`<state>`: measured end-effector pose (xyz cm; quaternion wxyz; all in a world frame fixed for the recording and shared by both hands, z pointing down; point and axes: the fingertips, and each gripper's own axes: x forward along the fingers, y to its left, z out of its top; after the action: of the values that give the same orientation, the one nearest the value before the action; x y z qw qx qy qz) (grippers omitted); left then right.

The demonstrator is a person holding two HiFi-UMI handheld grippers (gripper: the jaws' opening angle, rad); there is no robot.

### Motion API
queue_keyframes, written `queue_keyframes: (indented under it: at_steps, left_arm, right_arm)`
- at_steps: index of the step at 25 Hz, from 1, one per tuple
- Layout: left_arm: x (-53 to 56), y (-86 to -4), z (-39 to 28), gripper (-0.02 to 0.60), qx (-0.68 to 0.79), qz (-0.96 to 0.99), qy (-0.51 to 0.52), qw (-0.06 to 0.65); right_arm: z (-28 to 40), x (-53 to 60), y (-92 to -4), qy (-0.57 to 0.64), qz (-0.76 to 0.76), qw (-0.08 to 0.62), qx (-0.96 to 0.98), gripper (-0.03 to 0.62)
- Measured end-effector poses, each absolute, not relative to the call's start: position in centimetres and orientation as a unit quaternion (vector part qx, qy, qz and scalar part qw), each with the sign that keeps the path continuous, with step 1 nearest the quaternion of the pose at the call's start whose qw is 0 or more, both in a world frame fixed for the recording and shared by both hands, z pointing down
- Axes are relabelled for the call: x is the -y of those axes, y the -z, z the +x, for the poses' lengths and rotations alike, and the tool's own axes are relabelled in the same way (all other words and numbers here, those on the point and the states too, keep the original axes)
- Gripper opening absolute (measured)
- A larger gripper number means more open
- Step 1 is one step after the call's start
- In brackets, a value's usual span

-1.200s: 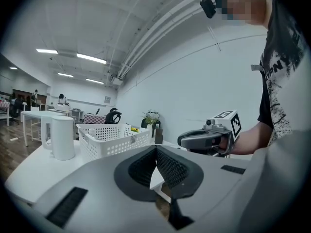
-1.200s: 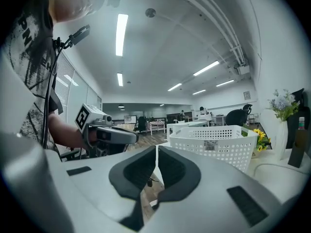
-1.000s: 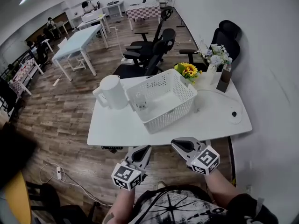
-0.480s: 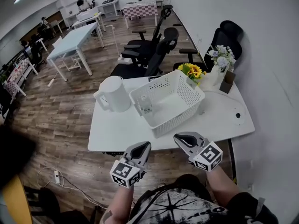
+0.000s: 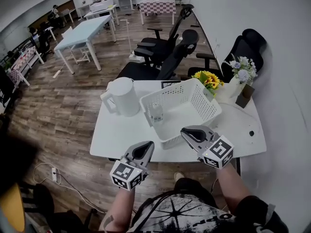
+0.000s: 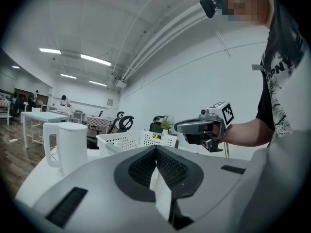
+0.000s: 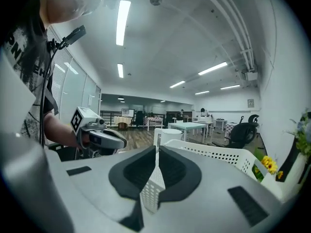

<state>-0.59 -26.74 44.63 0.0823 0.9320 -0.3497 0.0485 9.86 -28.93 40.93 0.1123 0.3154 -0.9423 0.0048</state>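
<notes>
Evidently mid-approach: hangs left gripper [image 5: 146, 146] at the near edge of the tabletop [image 5: 121, 130], lower centre of frame, right gripper [image 5: 189, 131] just over the near rim of the white basket [image 5: 189, 116] at mid-frame. Shows both pairs of jaws pressed together, empty. Calls for parting them before any grip.

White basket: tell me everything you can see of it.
The white basket looks like plastic: rectangular, perforated walls, solid rim, open top. It stands upright on the white table, askew to its edge, between the white jug and the sunflowers. A small clear item stands inside by the left wall. The right gripper hangs near the front rim, seemingly apart.
</notes>
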Motion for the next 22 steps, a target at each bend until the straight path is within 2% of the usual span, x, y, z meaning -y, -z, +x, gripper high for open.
queue_keyframes:
  at_steps: [5, 10, 13, 18, 22]
  left_arm:
    - [29.2, -43.7, -1.0, 0.011, 0.383, 0.919, -0.040, 0.083]
    - [32.2, -43.9, -1.4, 0.009, 0.417, 0.904, -0.029, 0.090]
    - [33.4, -44.6, -2.0, 0.010, 0.443, 0.891, -0.023, 0.095]
    - [34.3, -45.4, -2.6, 0.011, 0.480, 0.871, -0.018, 0.107]
    - [34.8, -45.9, -3.1, 0.010, 0.506, 0.855, -0.016, 0.116]
  right_arm:
    - [8.7, 32.8, -39.7, 0.011, 0.255, 0.168, 0.952, 0.025]
    - [7.8, 37.3, -41.0, 0.057, 0.178, 0.280, 0.942, 0.028]
    - [6.7, 40.0, -42.5, 0.069, 0.132, 0.324, 0.934, 0.085]
    - [4.4, 43.7, -45.4, 0.058, 0.077, 0.361, 0.928, 0.123]
    - [3.0, 46.0, -48.1, 0.045, 0.041, 0.386, 0.920, 0.184]
